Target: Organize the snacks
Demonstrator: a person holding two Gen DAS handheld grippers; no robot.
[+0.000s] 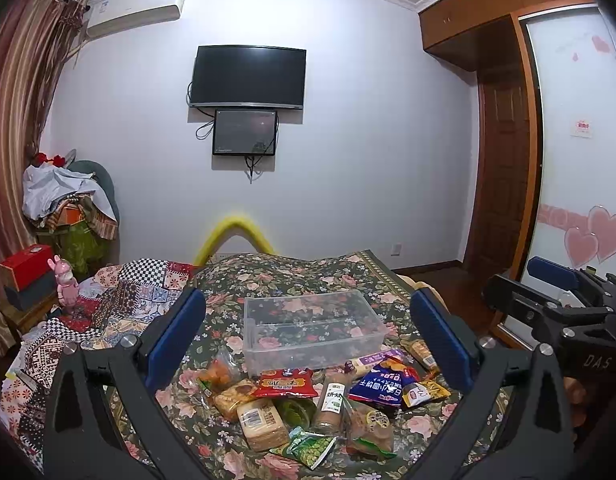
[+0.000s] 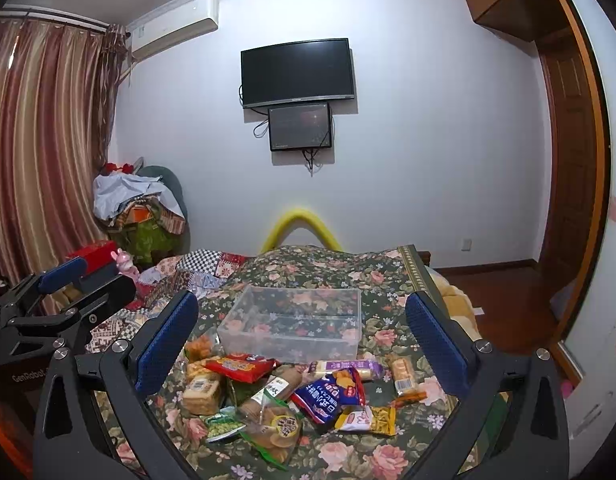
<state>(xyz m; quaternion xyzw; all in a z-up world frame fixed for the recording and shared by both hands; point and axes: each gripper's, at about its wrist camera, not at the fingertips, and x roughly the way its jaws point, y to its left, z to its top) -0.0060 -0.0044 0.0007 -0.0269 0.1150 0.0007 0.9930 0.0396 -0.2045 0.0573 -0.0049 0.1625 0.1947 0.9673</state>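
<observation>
A clear plastic bin (image 1: 313, 330) (image 2: 296, 326) stands empty on the floral bedspread. In front of it lies a pile of snack packets: a red bag (image 1: 286, 388) (image 2: 242, 368), a blue bag (image 1: 381, 386) (image 2: 331, 394), a green pea packet (image 1: 309, 448) (image 2: 224, 428), biscuit packs (image 1: 262, 424) (image 2: 202, 394) and others. My left gripper (image 1: 308, 336) is open and empty, above and behind the pile. My right gripper (image 2: 302, 334) is open and empty, likewise above the pile. Each gripper shows at the edge of the other's view.
The floral bedspread (image 1: 268, 272) (image 2: 387, 280) covers the bed, with a patchwork quilt (image 1: 124, 296) on the left. A pink rabbit figure (image 1: 66, 284) and red box (image 1: 26, 268) stand left. A wardrobe (image 1: 567, 140) and wooden floor (image 2: 507, 300) are right.
</observation>
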